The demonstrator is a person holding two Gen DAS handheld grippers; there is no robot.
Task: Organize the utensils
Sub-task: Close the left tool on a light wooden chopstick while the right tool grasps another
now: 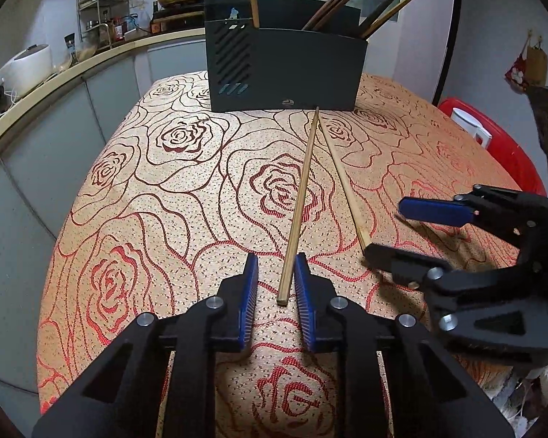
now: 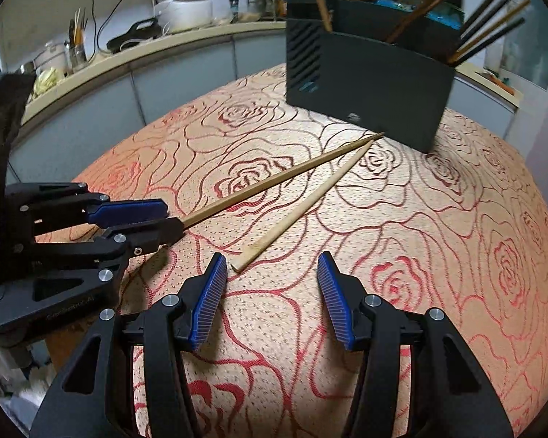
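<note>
Your left gripper [image 1: 276, 279] straddles, unclosed, one chopstick [image 1: 301, 200] before the chopstick-filled black holder [image 1: 286, 65]; your right gripper [image 2: 272, 270] gapes, empty.

No text can be read. The black holder [image 1: 285, 69] carries a small round logo [image 1: 286, 102] low on its front face, too small to make out. Embossed lettering on the left gripper's [image 2: 171, 215] body is illegible.

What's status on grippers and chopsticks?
Left gripper open, straddling one chopstick. Right gripper open by second chopstick. Holder ahead, path unobstructed.
</note>
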